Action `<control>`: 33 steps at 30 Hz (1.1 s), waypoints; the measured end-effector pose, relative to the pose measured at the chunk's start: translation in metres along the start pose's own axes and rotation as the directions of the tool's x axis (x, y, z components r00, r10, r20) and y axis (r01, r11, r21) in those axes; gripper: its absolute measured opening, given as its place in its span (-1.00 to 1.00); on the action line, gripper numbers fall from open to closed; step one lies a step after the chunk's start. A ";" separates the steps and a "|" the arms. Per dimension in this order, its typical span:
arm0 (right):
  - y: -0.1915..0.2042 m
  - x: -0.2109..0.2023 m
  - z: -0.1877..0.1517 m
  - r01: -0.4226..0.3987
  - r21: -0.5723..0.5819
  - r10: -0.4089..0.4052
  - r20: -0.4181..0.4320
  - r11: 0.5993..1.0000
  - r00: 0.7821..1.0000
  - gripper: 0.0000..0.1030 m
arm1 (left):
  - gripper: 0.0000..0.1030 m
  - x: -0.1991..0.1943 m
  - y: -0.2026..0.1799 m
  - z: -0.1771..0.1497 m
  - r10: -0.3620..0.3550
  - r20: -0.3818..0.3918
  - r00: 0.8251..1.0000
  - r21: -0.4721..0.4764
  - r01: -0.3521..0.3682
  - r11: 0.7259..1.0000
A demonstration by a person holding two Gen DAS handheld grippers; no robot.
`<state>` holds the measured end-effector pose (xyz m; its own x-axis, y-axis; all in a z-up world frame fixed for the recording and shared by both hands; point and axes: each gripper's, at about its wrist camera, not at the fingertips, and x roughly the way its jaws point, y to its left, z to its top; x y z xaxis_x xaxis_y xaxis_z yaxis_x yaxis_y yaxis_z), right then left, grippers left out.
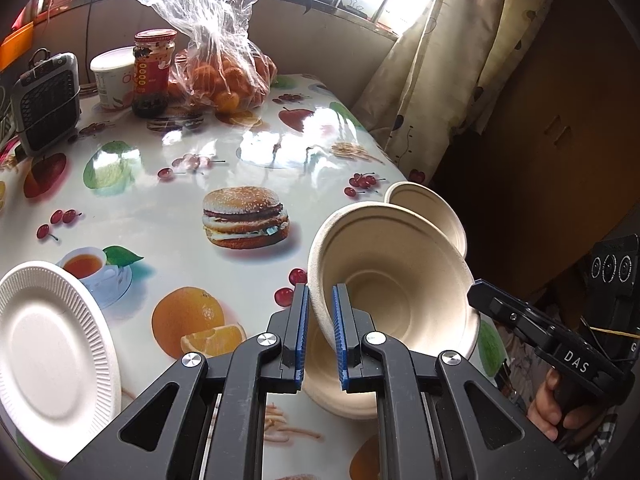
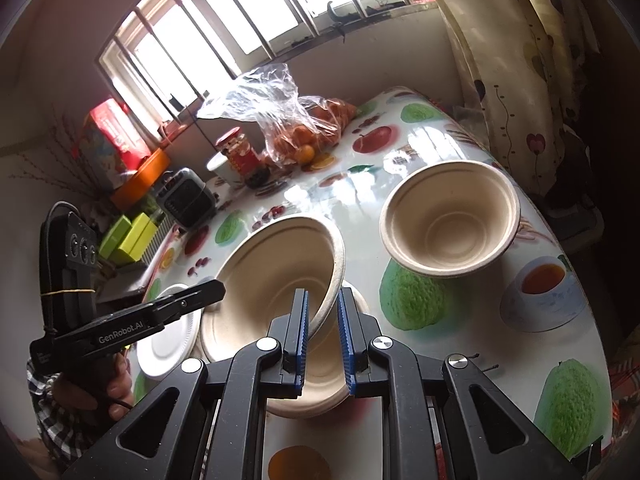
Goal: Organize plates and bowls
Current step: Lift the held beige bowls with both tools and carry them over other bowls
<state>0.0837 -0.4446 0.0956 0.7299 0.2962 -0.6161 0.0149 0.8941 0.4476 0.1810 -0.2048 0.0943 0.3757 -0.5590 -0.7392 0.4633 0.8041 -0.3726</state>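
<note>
While the left fingers [image 1: 305,320] stand nearly shut on the near rim of a tan bowl [image 1: 392,280], the right fingers [image 2: 344,320] are pinched just as narrowly on the opposite rim of that same bowl, so both hands share one load. Only the thin pulp wall sits between each pair of pads. The bowl is tipped steeply, its mouth turned toward the left wrist camera, and it hangs low over the bench [image 1: 160,220] near its front edge.

Under it, in the right wrist view, lies a second bowl [image 2: 224,344] of the same make, and the held one appears to be partly inside it; whether the two touch I cannot tell. A third bowl [image 2: 448,220] stands upright and alone further back toward the curtain side, well apart from the pair. Beside the lower bowl rests a white paper plate [image 1: 48,360], flat on the bench.

My reading is that the step in hand is nesting the bowls, with the first join not yet settled. Next, the tipped bowl needs bringing level and centring over the one below, then lowering until the rims meet before either grip lets go. Thin pulp rims bend easily, so uneven pull between the hands could buckle the wall.
</note>
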 end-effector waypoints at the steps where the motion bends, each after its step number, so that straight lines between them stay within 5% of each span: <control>1: 0.000 0.000 -0.002 0.000 0.001 0.000 0.000 1.000 1.000 -0.71 | -0.77 0.001 0.000 -0.001 0.001 -0.002 1.000 -0.002 -0.001 1.000; 33: -0.013 0.013 -0.026 0.022 0.046 -0.020 -0.040 0.999 0.999 -0.71 | -0.77 0.019 0.004 -0.019 0.017 -0.065 0.998 -0.004 -0.018 1.000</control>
<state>0.0753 -0.4440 0.0646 0.7016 0.2915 -0.6502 0.0622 0.8840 0.4634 0.1748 -0.2085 0.0684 0.3308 -0.5307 -0.7804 0.4533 0.8146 -0.3618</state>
